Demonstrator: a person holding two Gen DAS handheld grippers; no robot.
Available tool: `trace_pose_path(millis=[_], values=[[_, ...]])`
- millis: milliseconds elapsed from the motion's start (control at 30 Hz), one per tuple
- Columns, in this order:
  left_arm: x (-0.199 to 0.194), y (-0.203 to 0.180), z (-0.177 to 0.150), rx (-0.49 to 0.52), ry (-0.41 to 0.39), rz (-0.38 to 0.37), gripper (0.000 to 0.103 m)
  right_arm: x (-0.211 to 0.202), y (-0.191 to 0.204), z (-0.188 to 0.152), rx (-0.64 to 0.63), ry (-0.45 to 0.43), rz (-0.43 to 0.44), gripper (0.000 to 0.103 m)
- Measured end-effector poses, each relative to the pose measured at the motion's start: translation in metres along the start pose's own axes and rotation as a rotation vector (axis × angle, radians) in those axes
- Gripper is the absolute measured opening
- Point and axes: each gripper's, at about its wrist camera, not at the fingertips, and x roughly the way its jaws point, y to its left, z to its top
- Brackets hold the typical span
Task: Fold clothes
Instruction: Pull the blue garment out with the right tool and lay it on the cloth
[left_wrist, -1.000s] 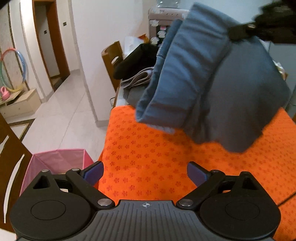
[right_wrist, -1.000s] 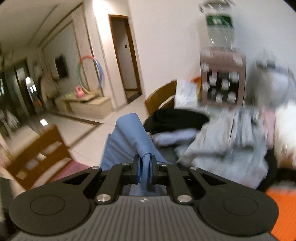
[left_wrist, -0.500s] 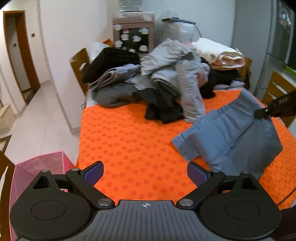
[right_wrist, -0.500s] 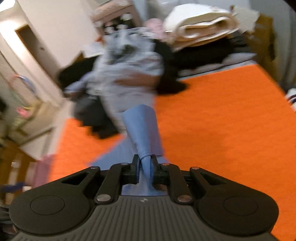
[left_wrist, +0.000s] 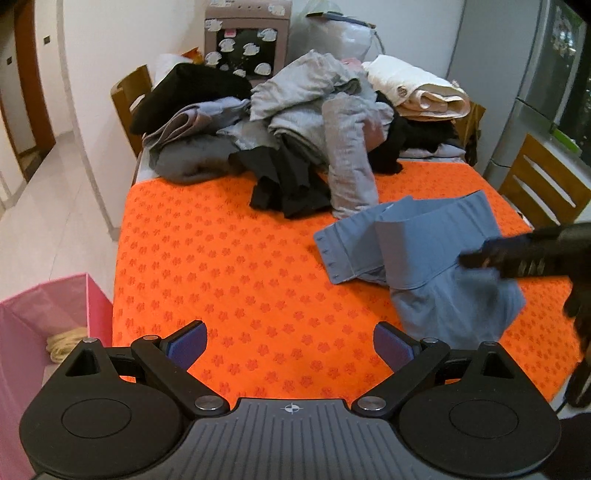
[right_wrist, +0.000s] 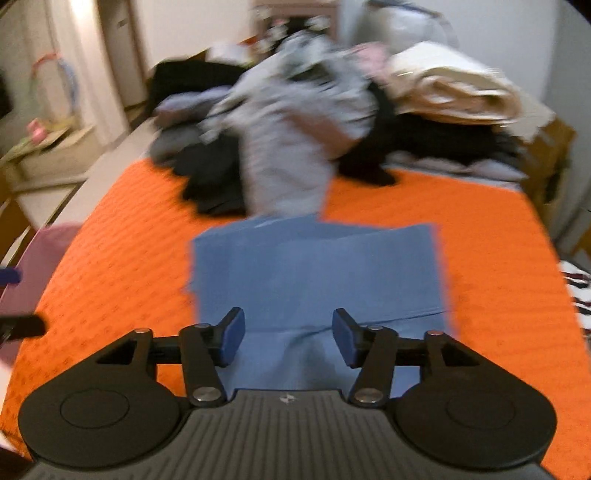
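The crumpled blue cotton garment lies unfolded on the orange flower-print tablecloth; right gripper has just opened, releasing it; left gripper gapes empty. The far heap of grey and black clothes waits.

I had the blue garment pinched in my right gripper and hanging in the air a second ago; now it lies crumpled on the orange cloth, in front of the clothes pile. My right jaws have just been opening and no longer press the fabric, which lies under and between them. That gripper has swung down from facing the room to looking at the table. My left gripper's view has turned from the hallway side to the table and pile.
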Motion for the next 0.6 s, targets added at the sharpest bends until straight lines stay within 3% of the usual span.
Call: trace_pose_path(millis=[100, 300, 367, 400, 433, 533, 600], values=[[0.003, -0.001, -0.002, -0.009, 0.008, 0.026, 0.097, 0.019, 0.032, -0.004, -0.084, 0.027, 0.017, 0.074], [0.009, -0.008, -0.004, -0.014, 0.019, 0.070, 0.090, 0.056, 0.059, -0.008, -0.216, 0.044, -0.043, 0.074], [0.012, -0.011, -0.004, -0.016, 0.023, 0.079, 0.084, 0.062, 0.058, -0.011, -0.241, 0.032, -0.071, 0.057], [0.014, -0.013, -0.003, -0.018, 0.029, 0.081, 0.081, 0.063, 0.055, -0.012, -0.240, 0.024, -0.074, 0.030], [0.017, -0.015, -0.003, -0.022, 0.035, 0.079, 0.078, 0.061, 0.048, -0.011, -0.207, 0.028, -0.044, 0.019], [0.027, -0.024, 0.000, -0.057, 0.040, 0.051, 0.068, 0.041, 0.024, -0.005, -0.118, -0.024, 0.002, 0.011], [0.038, -0.033, 0.003, -0.089, 0.039, 0.026, 0.067, 0.022, 0.008, 0.001, -0.083, -0.056, 0.023, 0.010]])
